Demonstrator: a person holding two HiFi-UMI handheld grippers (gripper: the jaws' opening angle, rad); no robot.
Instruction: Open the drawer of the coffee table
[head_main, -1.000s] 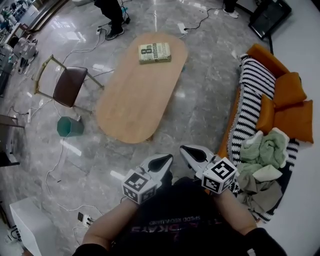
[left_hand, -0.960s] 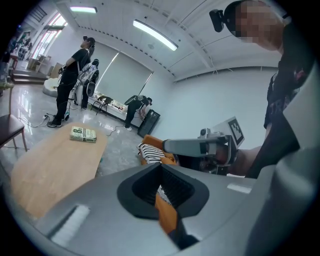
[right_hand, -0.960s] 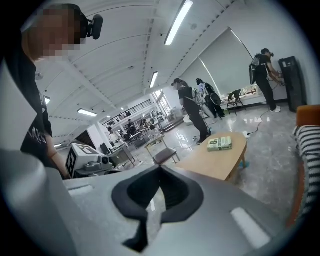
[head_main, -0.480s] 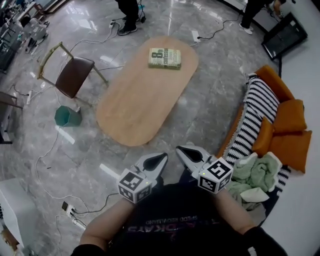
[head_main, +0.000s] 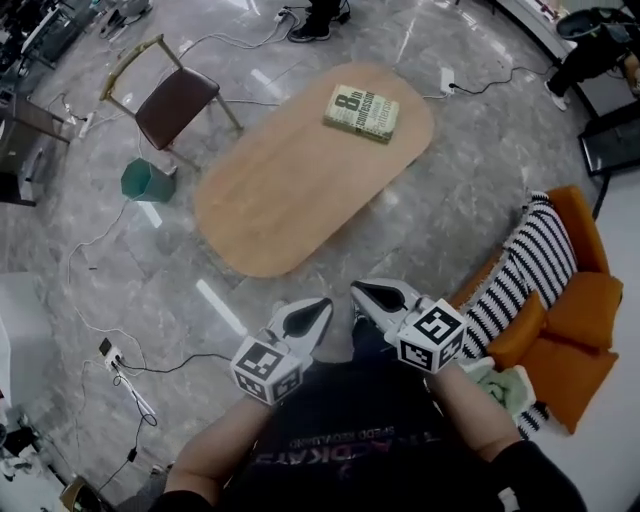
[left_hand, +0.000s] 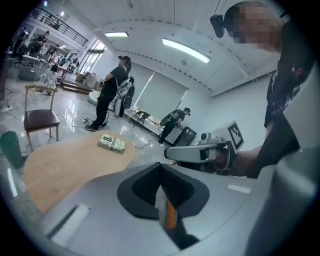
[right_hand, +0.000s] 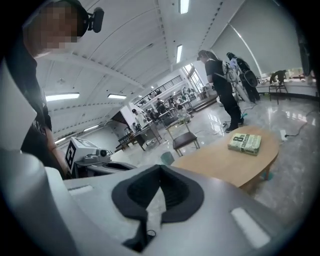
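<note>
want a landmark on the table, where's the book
In the head view the book lies flat on the far, upper-right end of the oval coffee table, with the chair off to its left.

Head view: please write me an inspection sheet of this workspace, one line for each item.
Surface: oval wooden coffee table, top mostly bare.
Job's things: no drawer visible from these views.
Clutter: one book lying flat at the table's far end.
Grippers: left gripper and right gripper, both with jaws together, empty, apart from the table.
Cables: several cables on the floor left of the table; a power strip.
Surroundings: chair, green bin, orange sofa with striped blanket.
</note>
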